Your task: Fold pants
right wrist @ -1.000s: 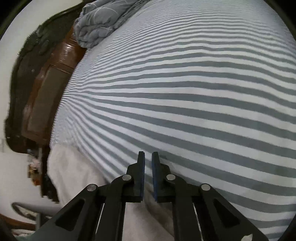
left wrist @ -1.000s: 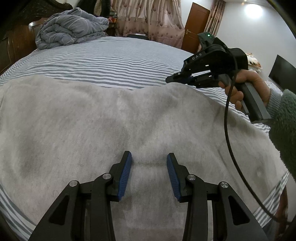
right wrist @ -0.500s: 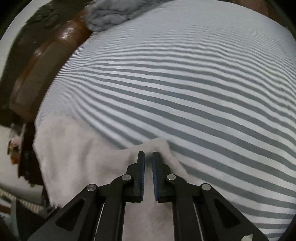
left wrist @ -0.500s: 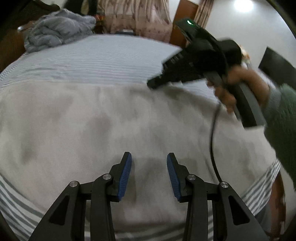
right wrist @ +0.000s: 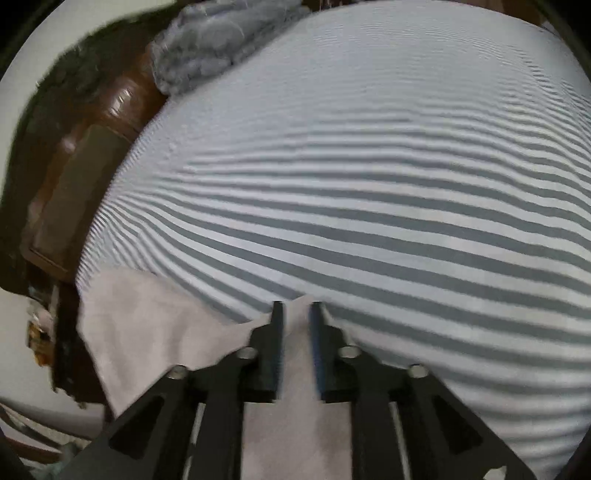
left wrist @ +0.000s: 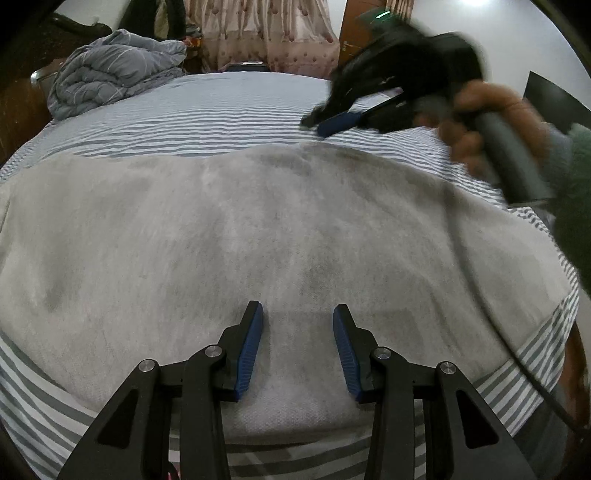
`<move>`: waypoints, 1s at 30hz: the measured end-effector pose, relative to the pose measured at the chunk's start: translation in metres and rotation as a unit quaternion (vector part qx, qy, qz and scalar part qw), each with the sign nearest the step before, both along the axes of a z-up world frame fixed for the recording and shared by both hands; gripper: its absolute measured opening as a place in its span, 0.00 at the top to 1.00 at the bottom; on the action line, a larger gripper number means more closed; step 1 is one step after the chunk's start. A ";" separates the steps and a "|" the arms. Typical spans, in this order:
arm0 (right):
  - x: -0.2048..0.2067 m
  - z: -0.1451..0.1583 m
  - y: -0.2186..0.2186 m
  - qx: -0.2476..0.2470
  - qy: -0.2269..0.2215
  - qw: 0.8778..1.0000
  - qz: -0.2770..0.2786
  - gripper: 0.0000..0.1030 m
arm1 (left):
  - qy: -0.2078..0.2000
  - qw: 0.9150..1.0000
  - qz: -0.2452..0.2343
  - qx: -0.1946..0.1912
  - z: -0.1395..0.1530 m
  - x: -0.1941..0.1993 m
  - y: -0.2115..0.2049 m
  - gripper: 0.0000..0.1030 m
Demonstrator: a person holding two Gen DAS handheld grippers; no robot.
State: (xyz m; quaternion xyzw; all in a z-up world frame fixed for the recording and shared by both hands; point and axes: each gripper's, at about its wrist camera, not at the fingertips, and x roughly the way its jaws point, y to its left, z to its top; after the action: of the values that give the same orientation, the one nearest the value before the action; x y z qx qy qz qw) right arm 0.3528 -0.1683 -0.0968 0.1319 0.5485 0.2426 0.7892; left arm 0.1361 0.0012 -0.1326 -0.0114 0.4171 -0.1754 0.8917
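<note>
The light grey fleece pants (left wrist: 258,221) lie spread flat across the striped bed. My left gripper (left wrist: 298,314) is open and empty, low over the pants near their front edge. My right gripper (left wrist: 321,123) is blurred, above the pants' far right edge. In the right wrist view the right gripper (right wrist: 296,308) has its jaws slightly apart, with the edge of the pants (right wrist: 155,325) below them and nothing held.
The bed has a grey and white striped sheet (right wrist: 369,166). A rumpled grey duvet (left wrist: 110,77) lies at the far left corner by the dark wooden headboard (right wrist: 81,177). Curtains (left wrist: 266,33) and a door stand behind the bed.
My right gripper has opened slightly and moved up and away from the far edge of the pants. My left gripper has stayed open in place over the pants.
</note>
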 end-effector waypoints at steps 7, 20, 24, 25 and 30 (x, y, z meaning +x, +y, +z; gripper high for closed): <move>-0.118 0.063 -0.089 0.028 -0.032 0.997 -0.066 0.63 | 0.006 1.000 -0.004 -0.005 0.003 -0.002 0.004 0.58; -0.341 -0.001 -0.272 0.123 0.040 0.938 -0.323 0.61 | -0.004 1.000 -0.028 0.010 0.040 -0.032 -0.039 0.53; -0.366 -0.030 -0.284 0.167 0.049 0.917 -0.358 0.61 | -0.003 0.999 -0.051 0.018 0.044 -0.035 -0.069 0.53; -0.368 -0.037 -0.287 0.180 0.049 0.913 -0.363 0.61 | -0.002 0.998 -0.055 0.019 0.045 -0.034 -0.076 0.53; -0.364 -0.057 -0.291 0.210 0.046 0.904 -0.371 0.61 | 0.006 0.997 -0.078 0.013 0.046 -0.037 -0.115 0.53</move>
State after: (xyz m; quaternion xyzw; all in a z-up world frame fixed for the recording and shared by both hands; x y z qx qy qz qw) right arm -0.0116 -0.4594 -0.1541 0.4993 0.4323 0.0358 0.7500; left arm 0.0995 -0.1142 -0.0864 0.0315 0.4242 -0.2394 0.8728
